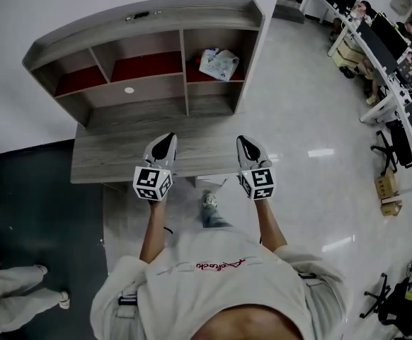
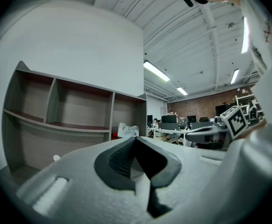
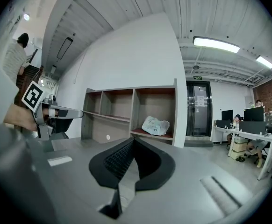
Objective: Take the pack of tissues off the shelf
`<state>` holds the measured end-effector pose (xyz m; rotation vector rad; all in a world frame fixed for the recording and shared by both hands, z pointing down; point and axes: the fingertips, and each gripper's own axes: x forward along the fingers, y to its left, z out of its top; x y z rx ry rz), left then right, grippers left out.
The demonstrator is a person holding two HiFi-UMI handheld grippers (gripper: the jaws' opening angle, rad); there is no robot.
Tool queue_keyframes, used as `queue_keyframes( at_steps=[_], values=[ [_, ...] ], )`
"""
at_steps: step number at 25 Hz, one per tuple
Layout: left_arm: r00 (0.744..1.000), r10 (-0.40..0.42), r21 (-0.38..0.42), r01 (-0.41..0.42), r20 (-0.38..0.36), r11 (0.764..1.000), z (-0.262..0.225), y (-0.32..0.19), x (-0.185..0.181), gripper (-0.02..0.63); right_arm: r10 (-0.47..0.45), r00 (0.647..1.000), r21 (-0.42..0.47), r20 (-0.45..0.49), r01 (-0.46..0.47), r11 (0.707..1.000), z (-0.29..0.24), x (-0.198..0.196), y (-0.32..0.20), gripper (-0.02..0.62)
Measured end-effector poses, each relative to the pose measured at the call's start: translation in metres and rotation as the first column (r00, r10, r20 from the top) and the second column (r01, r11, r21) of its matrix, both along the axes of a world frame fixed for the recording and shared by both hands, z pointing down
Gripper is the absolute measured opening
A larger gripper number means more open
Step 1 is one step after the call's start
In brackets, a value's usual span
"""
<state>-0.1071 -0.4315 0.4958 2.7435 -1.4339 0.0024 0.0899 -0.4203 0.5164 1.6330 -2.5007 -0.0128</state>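
The pack of tissues (image 1: 218, 64) is a white, crinkled plastic pack lying in the right-hand upper compartment of the grey wooden shelf (image 1: 149, 20). It also shows small in the left gripper view, tissues (image 2: 127, 130), and in the right gripper view, tissues (image 3: 155, 125). My left gripper (image 1: 165, 144) and right gripper (image 1: 247, 146) hover side by side over the desk top (image 1: 107, 154) in front of the shelf, well short of the pack. Both point level toward the shelf, jaws shut, with nothing between them.
The shelf has red-lined upper compartments; the left and middle ones hold nothing. A small white disc (image 1: 129, 90) sits on the lower back panel. Office desks with monitors and seated people (image 1: 376, 41) stand far right. Another person's legs (image 1: 15, 289) are at lower left.
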Motion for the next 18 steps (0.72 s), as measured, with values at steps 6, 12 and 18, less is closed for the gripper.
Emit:
queue_keyframes(
  at_steps=[6,12,18],
  values=[
    [1.000,-0.022,0.013,0.022,0.018,1.000,-0.017,-0.066,0.011,0.002,-0.030,0.999,0.013,0.016,0.030,0.999,-0.014,0.011,-0.072,0.006],
    [0.999,-0.047,0.016,0.046,0.029,0.999,-0.023,-0.121,0.020,0.002,-0.051,0.999,0.010,0.017,0.051,0.999,-0.017,0.018,-0.138,0.006],
    [0.996,-0.078,-0.002,0.078,0.039,0.997,-0.013,-0.164,0.021,0.002,-0.079,0.997,-0.003,0.017,0.079,0.997,-0.010,0.019,-0.191,0.006]
  ],
)
